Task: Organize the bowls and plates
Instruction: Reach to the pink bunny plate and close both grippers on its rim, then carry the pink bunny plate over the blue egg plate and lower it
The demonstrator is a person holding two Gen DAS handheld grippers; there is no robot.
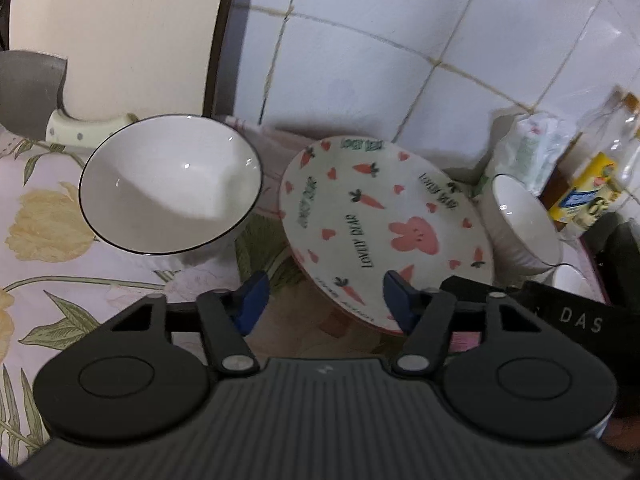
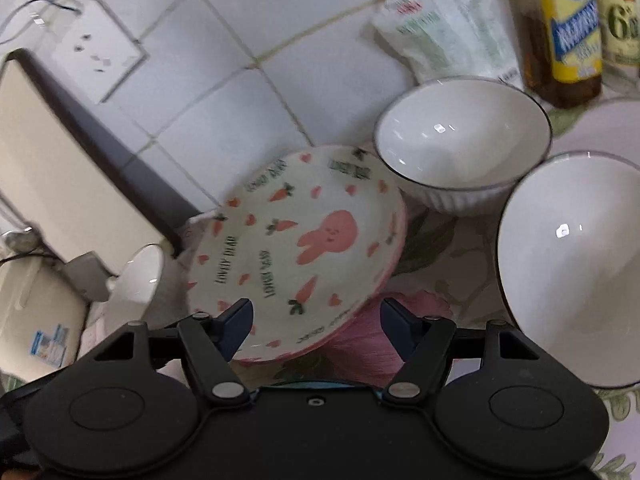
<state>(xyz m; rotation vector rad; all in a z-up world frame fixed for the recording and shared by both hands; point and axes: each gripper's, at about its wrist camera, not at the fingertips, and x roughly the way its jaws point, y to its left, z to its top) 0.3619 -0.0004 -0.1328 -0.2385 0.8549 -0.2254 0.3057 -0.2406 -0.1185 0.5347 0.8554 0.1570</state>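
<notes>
A rabbit-and-carrot plate (image 1: 380, 216) sits on the floral cloth near the tiled wall; it also shows in the right wrist view (image 2: 296, 248). A white bowl with a dark rim (image 1: 172, 184) stands left of it, seen at the left edge in the right wrist view (image 2: 138, 276). A second white bowl (image 1: 520, 220) stands right of the plate, also in the right wrist view (image 2: 464, 140). A third bowl (image 2: 572, 264) is nearer on the right. My left gripper (image 1: 324, 300) is open at the plate's near edge. My right gripper (image 2: 316, 328) is open at the plate's near rim.
A cutting board (image 1: 120, 36) leans on the wall at the left, with a cleaver (image 1: 36, 96) beside it. Oil bottles (image 2: 568, 28) and a plastic packet (image 2: 444, 24) stand at the back right. A wall socket (image 2: 96, 48) is on the tiles.
</notes>
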